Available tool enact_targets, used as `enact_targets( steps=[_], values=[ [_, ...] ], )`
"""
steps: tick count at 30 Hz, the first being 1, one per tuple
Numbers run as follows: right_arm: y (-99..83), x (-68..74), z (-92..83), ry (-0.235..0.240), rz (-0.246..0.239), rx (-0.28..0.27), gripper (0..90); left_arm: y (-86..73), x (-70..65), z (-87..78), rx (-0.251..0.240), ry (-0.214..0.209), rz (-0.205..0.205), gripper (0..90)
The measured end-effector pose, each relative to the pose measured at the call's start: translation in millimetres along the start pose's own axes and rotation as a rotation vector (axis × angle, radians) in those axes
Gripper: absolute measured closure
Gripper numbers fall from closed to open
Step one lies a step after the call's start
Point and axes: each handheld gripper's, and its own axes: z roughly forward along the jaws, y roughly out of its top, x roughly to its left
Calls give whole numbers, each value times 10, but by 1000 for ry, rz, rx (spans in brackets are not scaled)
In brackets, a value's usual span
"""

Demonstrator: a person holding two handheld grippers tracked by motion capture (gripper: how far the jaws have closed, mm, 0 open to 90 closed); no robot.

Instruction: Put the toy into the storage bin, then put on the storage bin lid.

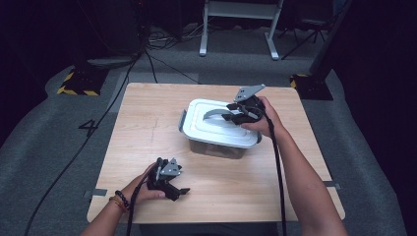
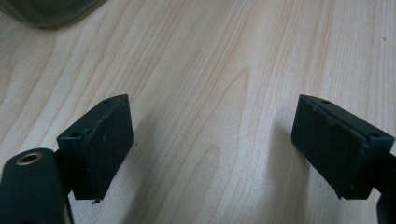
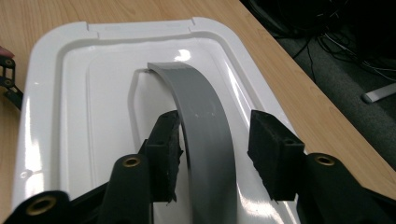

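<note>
A clear storage box with a white lid (image 1: 216, 129) stands at the middle right of the wooden table (image 1: 147, 128). A grey arched handle (image 1: 212, 113) rises from the lid. My right gripper (image 1: 230, 114) reaches over the lid from the right. In the right gripper view the handle (image 3: 205, 116) runs between the right gripper's (image 3: 215, 135) jaws. One pad sits against the handle's side and the other stands clear of it. My left gripper (image 1: 178, 191) rests low near the table's front left. Its jaws (image 2: 212, 140) are wide apart over bare wood.
A grey clasp (image 1: 183, 121) sits on the box's left end. The table's right edge (image 3: 299, 93) runs close beside the lid. Beyond the table lie a grey floor with cables (image 1: 147, 64), a white frame's legs (image 1: 236, 29) and black stand bases (image 1: 81, 81).
</note>
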Motion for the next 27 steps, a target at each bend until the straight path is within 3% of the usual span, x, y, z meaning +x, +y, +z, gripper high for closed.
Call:
enact_targets(
  steps=[2, 4, 5, 11, 19, 27],
  values=[
    [-18, 3, -124, 1, 34, -44, 482, 2, 6, 3, -2, -4, 6, 133],
    [-20, 4, -157, -6, 39, -54, 474, 3, 7, 4, -2, -5, 7, 133],
    [-27, 9, -264, -17, 46, -81, 451, 3, 7, 4, -2, -5, 7, 133],
    [-64, 65, -470, -62, 62, -101, 376, 0, 0, -1, 1, 1, 1, 133],
    [-197, 175, -699, -71, 29, -75, 326, 0, 0, 0, 0, 0, 0, 133],
    [-460, 258, -937, -120, 45, -63, 310, 10, 8, 10, -2, -6, 6, 129]
  ],
)
